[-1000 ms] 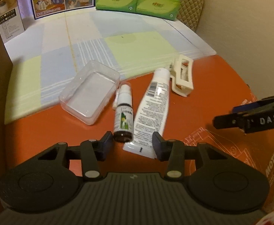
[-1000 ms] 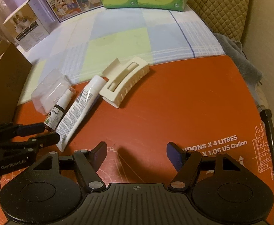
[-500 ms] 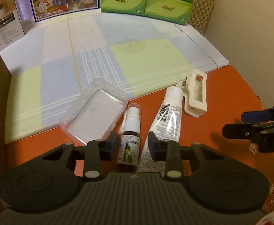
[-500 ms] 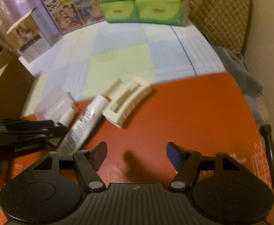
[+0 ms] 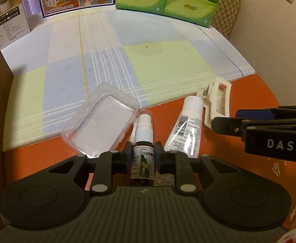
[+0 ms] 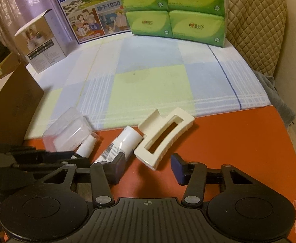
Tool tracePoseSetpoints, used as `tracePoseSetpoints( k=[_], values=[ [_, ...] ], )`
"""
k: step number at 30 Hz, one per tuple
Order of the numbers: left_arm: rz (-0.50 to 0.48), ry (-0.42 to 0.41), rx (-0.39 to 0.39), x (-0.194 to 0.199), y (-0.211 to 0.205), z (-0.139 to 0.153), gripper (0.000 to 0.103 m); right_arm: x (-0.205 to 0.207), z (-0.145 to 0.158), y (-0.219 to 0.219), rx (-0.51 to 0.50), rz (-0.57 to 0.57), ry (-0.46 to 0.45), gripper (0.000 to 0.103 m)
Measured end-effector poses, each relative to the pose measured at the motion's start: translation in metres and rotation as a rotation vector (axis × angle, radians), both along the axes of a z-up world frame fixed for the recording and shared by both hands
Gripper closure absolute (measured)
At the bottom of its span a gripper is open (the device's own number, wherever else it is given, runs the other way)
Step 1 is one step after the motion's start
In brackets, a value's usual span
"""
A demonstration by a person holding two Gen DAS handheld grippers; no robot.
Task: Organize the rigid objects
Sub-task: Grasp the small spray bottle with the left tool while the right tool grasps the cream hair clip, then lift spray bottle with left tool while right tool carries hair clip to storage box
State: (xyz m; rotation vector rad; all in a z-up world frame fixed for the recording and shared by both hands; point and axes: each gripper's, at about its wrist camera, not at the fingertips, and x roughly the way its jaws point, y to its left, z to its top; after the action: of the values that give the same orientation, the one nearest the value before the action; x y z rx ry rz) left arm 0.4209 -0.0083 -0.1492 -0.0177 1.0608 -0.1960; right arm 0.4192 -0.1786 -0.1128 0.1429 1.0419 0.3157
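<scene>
Brown spray bottle (image 5: pixel 143 160) — left gripper (image 5: pixel 143 155) closing, pads pressing it; right gripper (image 6: pixel 148 165) closing, ungrasping, near cream clip (image 6: pixel 165 137).

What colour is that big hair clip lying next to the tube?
The large plastic claw hair clip is cream white, plain with no pattern; the right wrist view shows it best.

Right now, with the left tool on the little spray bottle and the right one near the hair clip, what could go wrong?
1. The left tool grips the spray bottle low on its label, beside the clear plastic case; lifting could nudge the case.
2. The right tool is closing with only the near end of the hair clip between its fingers, so the clip may pivot or slip out.
3. The tube touches the clip and lies by the tool's left finger; it may get dragged.
</scene>
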Motion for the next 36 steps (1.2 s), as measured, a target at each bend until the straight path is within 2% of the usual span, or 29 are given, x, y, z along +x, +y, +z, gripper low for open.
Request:
tracePoseSetpoints(
  k=[5,8,9,14,22,26,28,32,36],
  values=[
    [0.004,-0.001,0.0,0.001,-0.001,0.0,0.084,0.01,-0.007,0.004,-0.006,-0.027,0.011,0.058],
    [0.009,0.0,-0.004,0.002,-0.001,0.0,0.084,0.013,-0.012,0.003,-0.017,-0.032,0.025,0.07],
    [0.01,0.001,-0.006,0.002,-0.001,0.0,0.084,0.014,-0.013,0.002,-0.018,-0.034,0.028,0.07],
    [0.015,0.009,-0.01,0.001,0.001,0.001,0.084,0.009,-0.013,-0.009,-0.022,-0.016,0.029,0.071],
    [0.03,0.024,-0.024,-0.008,0.005,0.001,0.084,-0.02,-0.009,-0.035,-0.033,0.071,0.062,0.071],
    [0.039,0.033,-0.032,-0.011,0.007,0.002,0.084,-0.029,-0.01,-0.048,-0.032,0.053,0.099,0.071],
    [0.043,0.046,-0.023,-0.009,0.006,0.001,0.084,-0.03,-0.01,-0.053,-0.017,0.035,0.111,0.069],
    [0.039,0.042,-0.01,-0.008,0.003,0.0,0.084,-0.026,-0.007,-0.048,-0.031,0.016,0.107,0.05],
    [0.037,0.037,-0.006,-0.007,0.002,-0.001,0.083,-0.02,-0.008,-0.04,-0.064,0.001,0.08,0.049]
  ],
)
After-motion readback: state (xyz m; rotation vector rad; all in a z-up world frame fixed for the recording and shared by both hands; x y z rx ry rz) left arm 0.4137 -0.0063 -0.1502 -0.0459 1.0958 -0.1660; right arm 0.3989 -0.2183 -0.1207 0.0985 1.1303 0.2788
